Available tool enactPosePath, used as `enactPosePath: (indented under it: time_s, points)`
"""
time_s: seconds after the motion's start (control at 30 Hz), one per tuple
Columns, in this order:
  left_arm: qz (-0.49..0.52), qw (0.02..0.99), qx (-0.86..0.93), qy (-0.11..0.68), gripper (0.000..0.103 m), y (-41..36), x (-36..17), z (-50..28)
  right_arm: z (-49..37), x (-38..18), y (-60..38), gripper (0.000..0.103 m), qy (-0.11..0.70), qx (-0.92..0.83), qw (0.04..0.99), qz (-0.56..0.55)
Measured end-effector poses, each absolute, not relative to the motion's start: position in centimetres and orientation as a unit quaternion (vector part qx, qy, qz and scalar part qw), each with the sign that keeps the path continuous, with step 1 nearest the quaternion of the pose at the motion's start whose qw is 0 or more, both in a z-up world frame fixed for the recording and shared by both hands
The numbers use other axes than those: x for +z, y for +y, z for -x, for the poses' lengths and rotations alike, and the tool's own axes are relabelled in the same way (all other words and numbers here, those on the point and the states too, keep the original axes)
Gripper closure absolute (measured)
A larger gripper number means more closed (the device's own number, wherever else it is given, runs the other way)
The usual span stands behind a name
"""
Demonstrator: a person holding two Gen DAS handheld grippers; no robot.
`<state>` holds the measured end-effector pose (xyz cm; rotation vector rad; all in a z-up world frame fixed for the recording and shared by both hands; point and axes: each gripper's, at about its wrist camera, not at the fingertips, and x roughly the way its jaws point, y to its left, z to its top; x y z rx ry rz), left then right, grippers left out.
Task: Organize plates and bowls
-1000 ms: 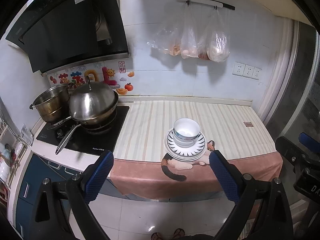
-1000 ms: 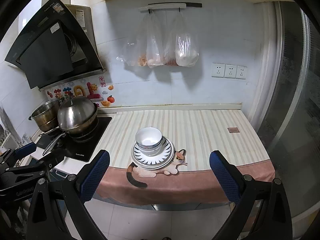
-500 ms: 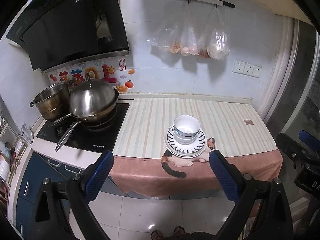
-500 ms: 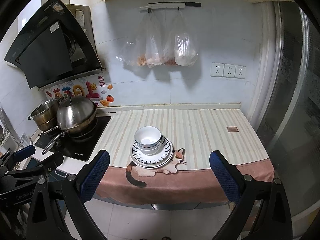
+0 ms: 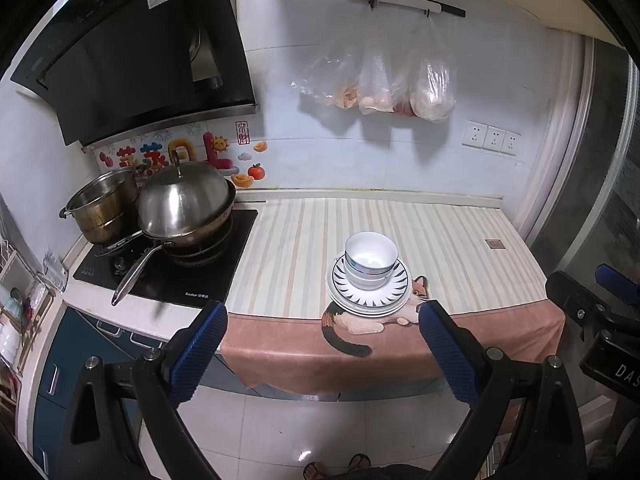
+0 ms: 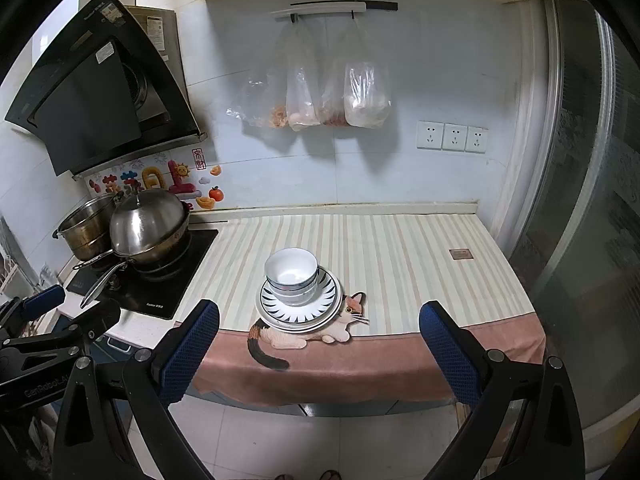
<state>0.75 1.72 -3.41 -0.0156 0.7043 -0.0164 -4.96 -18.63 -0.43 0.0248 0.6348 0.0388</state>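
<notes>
Nested bowls (image 5: 371, 258) sit on stacked plates (image 5: 368, 296) near the striped counter's (image 5: 304, 240) front edge — left gripper (image 5: 322, 344) and right gripper (image 6: 320, 348) both gape wide, empty, well short of it.

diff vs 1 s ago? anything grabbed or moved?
Nothing grabbed or released. Both the left gripper and right gripper stay open and empty, short of the counter, with only slight drift in view. The bowls remain stacked on the plates, and the wok is unmoved.
</notes>
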Motion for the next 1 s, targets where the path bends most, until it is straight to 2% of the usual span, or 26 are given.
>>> enactPosePath:
  time_s: [1.0]
  points:
    - [0.006,0.94,-0.012,0.342,0.005,1.47,-2.93,-1.02,5.7,-0.88,-18.54,0.001,0.313,0.012,0.95,-0.016]
